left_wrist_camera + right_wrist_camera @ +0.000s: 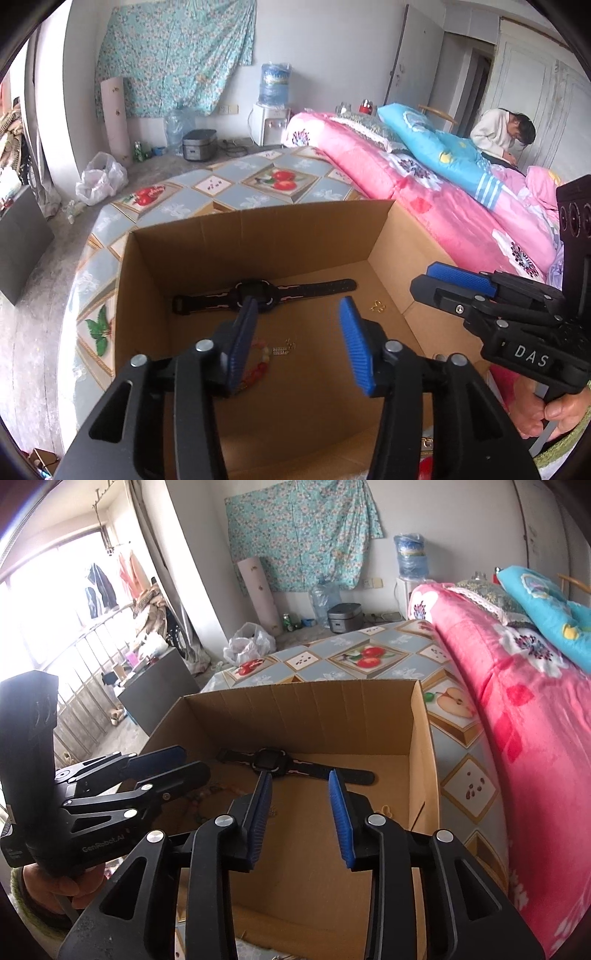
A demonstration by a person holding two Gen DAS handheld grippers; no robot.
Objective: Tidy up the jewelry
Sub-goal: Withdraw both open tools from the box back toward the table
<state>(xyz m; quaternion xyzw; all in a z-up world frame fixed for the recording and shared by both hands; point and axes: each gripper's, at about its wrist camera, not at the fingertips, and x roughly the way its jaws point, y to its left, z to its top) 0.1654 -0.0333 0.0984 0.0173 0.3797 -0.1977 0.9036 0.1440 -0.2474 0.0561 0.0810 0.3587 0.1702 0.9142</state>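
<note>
- Left gripper (299,321) nearest in left wrist view: blue-padded fingers (354,347) spread, nothing between, pointing down into cardboard box (258,236).
- Right gripper (301,797) likewise over same box: fingers (341,816) apart, gap empty.
- Right gripper also seen at right edge of left view (443,280), held by a hand (554,413); left gripper at left edge of right view (177,764), hand (55,886) below it.
- On box floor, near left wall: red-and-pale bead bracelet (258,363), partly hidden behind left finger pad.
- Just beside bracelet: small gold-coloured chain piece (284,347), too small to identify further.
- Further in, near back wall: black wristwatch (258,293) lying flat, strap stretched out across the box.
- Right of watch strap end: small gold piece (377,305), possibly earrings, cannot tell.
- Box sits on worktop with fruit-print cover (266,177).
- Right of box: pink floral quilt (424,192), blue pillow (443,147) on top.
- Far right: a person in a white top (495,133), seated and bent forward.
- Back wall: floral cloth (173,55) hung up, water dispenser (271,107), rice cooker (199,144) on floor, white plastic bag (99,181).
</note>
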